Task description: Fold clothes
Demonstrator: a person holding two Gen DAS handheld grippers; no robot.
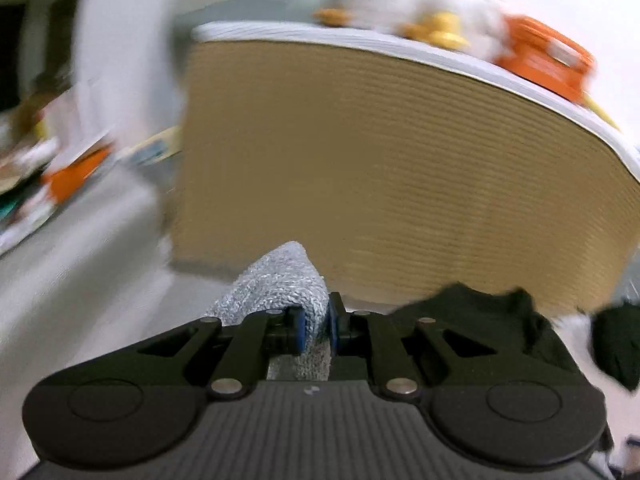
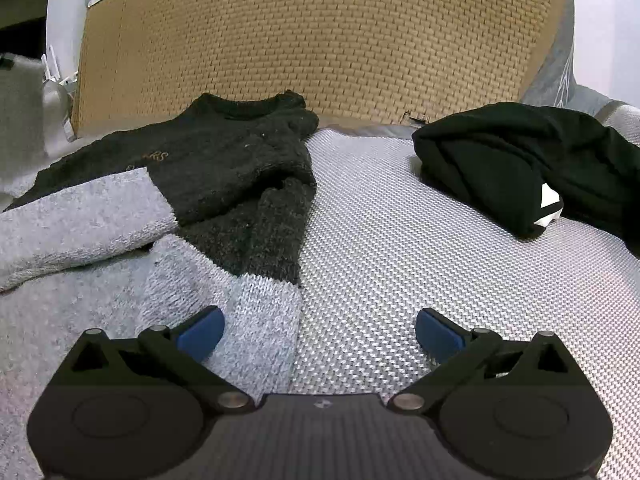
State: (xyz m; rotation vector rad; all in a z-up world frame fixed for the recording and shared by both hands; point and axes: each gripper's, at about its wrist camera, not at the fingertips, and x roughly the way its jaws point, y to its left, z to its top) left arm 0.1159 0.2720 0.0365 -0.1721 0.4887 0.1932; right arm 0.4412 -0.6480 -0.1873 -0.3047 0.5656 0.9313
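Nearest the lens in the left wrist view, the left gripper [image 1: 316, 330] is clenched on one fold of light grey knit sleeve [image 1: 276, 280], pinched between its two blue pads [image 1: 301, 330]; the fabric bunches up ahead of the pads and is lifted clear of the surface. This view is heavily blurred.

In the right wrist view, the right gripper [image 2: 320, 334] stands released, jaws spread wide, nothing between its two blue pads [image 2: 202, 336]. The left pad hovers over grey knit; whether it touches cannot be told.

Landmark: one woven tan headboard [image 2: 312, 40].

- One two-tone sweater [image 2: 228, 168], dark upper body and light grey lower part and sleeves, lies on the woven grey mat [image 2: 400, 248] in front of the headboard's left half, its collar just beside the headboard's base. One grey sleeve is laid across the dark chest.
- One black garment [image 2: 500, 160], crumpled, with one white patch showing, lies in front of the headboard's right end, well apart from the sweater.
- On top of the headboard: one orange item [image 1: 540, 56] and some yellow ones, too blurred to count or identify.
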